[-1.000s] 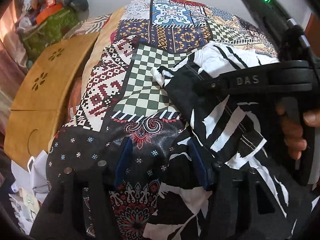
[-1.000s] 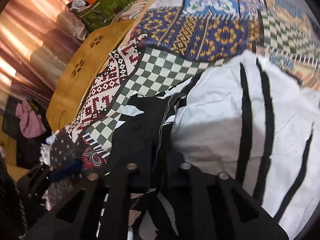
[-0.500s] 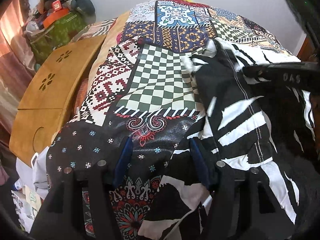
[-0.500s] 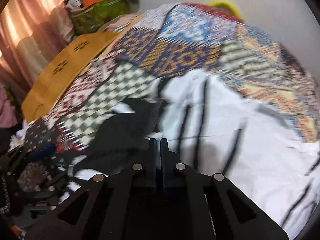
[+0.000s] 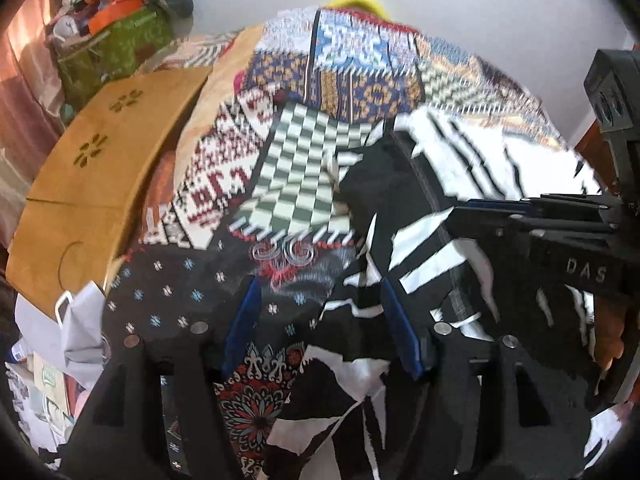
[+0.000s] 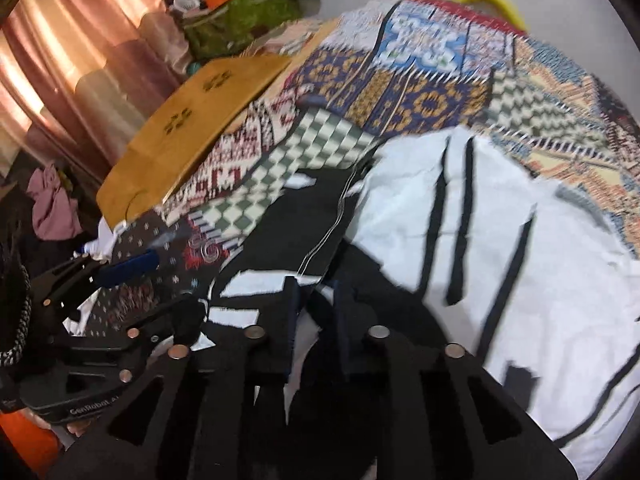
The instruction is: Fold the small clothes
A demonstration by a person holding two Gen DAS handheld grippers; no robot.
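Note:
A black-and-white striped garment (image 5: pixel 424 208) lies spread on the patchwork bedspread (image 5: pixel 288 168). In the right wrist view its white part (image 6: pixel 500 248) lies right and its black part (image 6: pixel 304 224) left. My left gripper (image 5: pixel 320 320) is open, its blue-padded fingers (image 5: pixel 244 320) hovering over the garment's near left edge. My right gripper (image 6: pixel 316 312) is open by a small gap just above the garment's black part, with nothing between its fingers. It also shows in the left wrist view (image 5: pixel 532 212), reaching in from the right.
A wooden board (image 5: pixel 100 184) leans along the bed's left side. Piled bags and clutter (image 5: pixel 116 36) stand at the far left by pink curtains (image 6: pixel 72 64). White bags (image 5: pixel 76 328) lie on the floor at the near left.
My right gripper let go of the garment, shut empty, then opened slightly and dropped back low over the cloth. The lifted fold now lies flat. My left gripper stayed open in place.

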